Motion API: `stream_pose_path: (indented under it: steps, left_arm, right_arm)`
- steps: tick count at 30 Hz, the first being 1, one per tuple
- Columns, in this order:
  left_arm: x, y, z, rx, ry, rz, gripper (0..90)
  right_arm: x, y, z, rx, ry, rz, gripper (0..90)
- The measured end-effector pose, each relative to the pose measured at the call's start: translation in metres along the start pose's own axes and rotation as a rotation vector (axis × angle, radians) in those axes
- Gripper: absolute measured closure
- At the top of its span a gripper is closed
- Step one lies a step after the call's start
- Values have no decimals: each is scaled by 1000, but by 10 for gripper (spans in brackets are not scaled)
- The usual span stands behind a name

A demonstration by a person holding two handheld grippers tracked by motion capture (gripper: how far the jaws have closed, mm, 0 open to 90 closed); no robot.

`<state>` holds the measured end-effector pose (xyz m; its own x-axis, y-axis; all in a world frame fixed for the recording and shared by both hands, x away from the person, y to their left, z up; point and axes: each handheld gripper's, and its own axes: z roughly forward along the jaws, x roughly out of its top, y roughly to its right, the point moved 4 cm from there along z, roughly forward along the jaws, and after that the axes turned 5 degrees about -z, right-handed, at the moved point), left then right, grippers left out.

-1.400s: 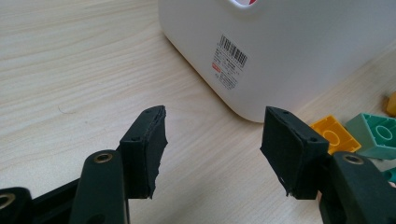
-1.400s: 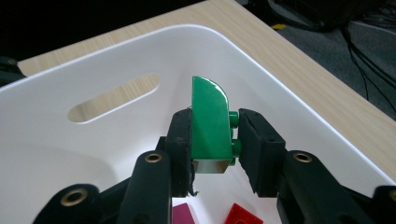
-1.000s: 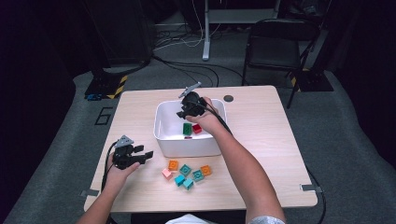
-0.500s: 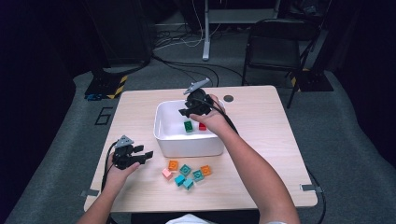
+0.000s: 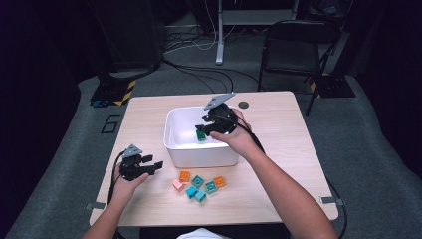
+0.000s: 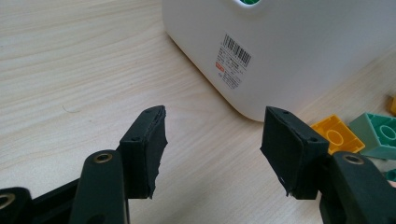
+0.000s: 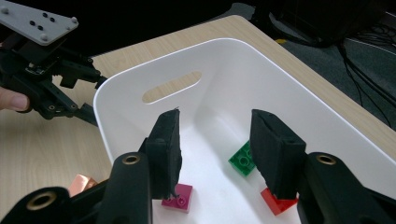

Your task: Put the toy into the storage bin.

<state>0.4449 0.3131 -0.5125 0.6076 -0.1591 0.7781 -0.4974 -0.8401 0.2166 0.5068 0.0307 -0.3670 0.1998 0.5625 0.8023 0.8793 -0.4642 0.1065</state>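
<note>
Six loose bricks (image 5: 199,182) lie near the table's (image 5: 278,149) front edge, just before the white bin (image 5: 171,142), which holds green (image 7: 243,161), red (image 7: 275,204) and magenta (image 7: 180,197) bricks. Right gripper (image 5: 201,124) hangs above the bin, jaws just opening, nothing between them: lift clear of the rim before fetching another. Left gripper (image 5: 158,165), released, waits beside the bin's front left corner

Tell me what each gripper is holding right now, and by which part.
Nothing is held. The right gripper hangs over the white bin, its jaws just opened and bare, the blocks lying below. The left gripper is open above the table.
</note>
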Motion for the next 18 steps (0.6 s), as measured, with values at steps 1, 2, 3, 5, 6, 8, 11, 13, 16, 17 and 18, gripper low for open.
stream_pose_path:
  steps: [1,2,3,5,6,8,11,13,16,17,18]
  left_arm:
    - [0,0,0,3,6,-2,396]
    - [0,0,0,4,7,-3,396]
    - [0,0,0,5,8,-3,396]
    - [0,-1,-1,6,3,-1,396]
    - [0,-1,-1,5,2,-3,396]
    - [0,-1,-1,5,2,-3,396]
    - [0,-1,-1,4,1,-3,396]
    - [0,-1,-1,4,2,-2,396]
    - [0,0,0,8,14,-3,396]
    - [0,-1,-1,8,4,-1,396]
    - [0,-1,0,9,5,-3,396]
  right_arm:
    - [-1,-1,-2,-1,8,7,523]
    - [-2,-3,-4,0,10,12,521]
    - [-3,-4,-6,0,13,10,520]
    - [-4,-7,-11,5,27,10,519]
    - [-5,-9,-14,9,29,13,518]
    - [-8,-13,-20,11,37,11,517]
    - [-12,-19,-27,19,52,7,516]
    - [-15,-23,-31,18,62,-2,516]
    - [-21,-29,-36,27,62,-10,516]
    - [-23,-31,-37,29,61,-9,516]
    - [-26,-34,-39,34,64,-7,516]
